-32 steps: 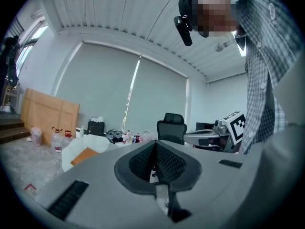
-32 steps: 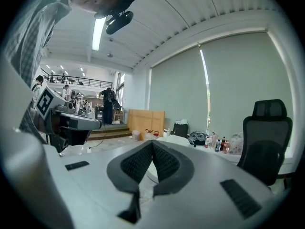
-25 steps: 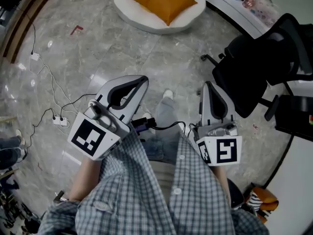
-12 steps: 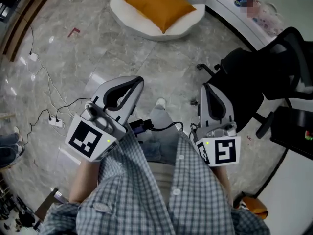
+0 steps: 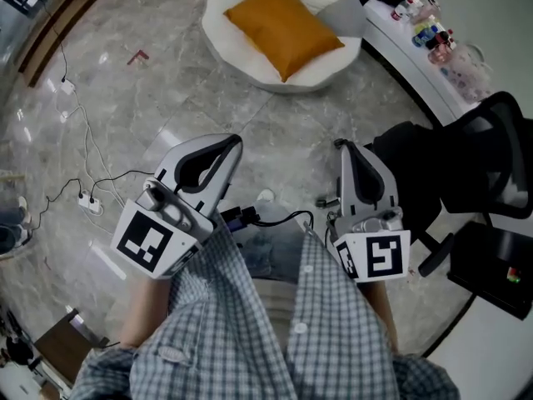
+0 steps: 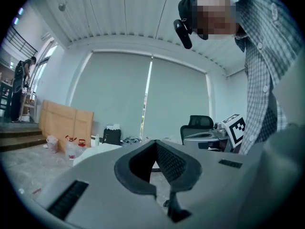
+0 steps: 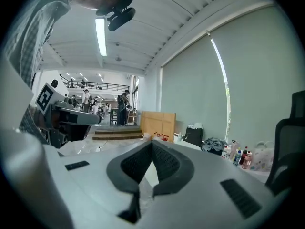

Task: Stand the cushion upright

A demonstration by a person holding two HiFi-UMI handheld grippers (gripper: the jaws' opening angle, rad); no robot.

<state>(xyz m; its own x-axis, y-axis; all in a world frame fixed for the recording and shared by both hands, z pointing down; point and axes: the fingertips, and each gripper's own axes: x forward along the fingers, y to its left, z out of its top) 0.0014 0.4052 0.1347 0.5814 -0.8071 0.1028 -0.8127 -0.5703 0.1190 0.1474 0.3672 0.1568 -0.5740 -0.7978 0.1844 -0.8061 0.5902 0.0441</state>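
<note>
An orange cushion lies flat on a round white seat at the top of the head view, on the marble floor. Both grippers are held out at waist height, well short of it. My left gripper has its jaws shut with nothing between them; its own view shows the pads meeting at the tip. My right gripper is likewise shut and empty. The cushion does not show in either gripper view; only a pale edge of the seat appears past the left jaws.
A black office chair stands close on the right. A curved white counter with bottles runs behind it. A power strip with cables lies on the floor at the left. A dark box sits lower right.
The seat and cushion have slid down the head view, nearer to me, and the chair has shifted right. Both grippers keep their pose, still shut.
</note>
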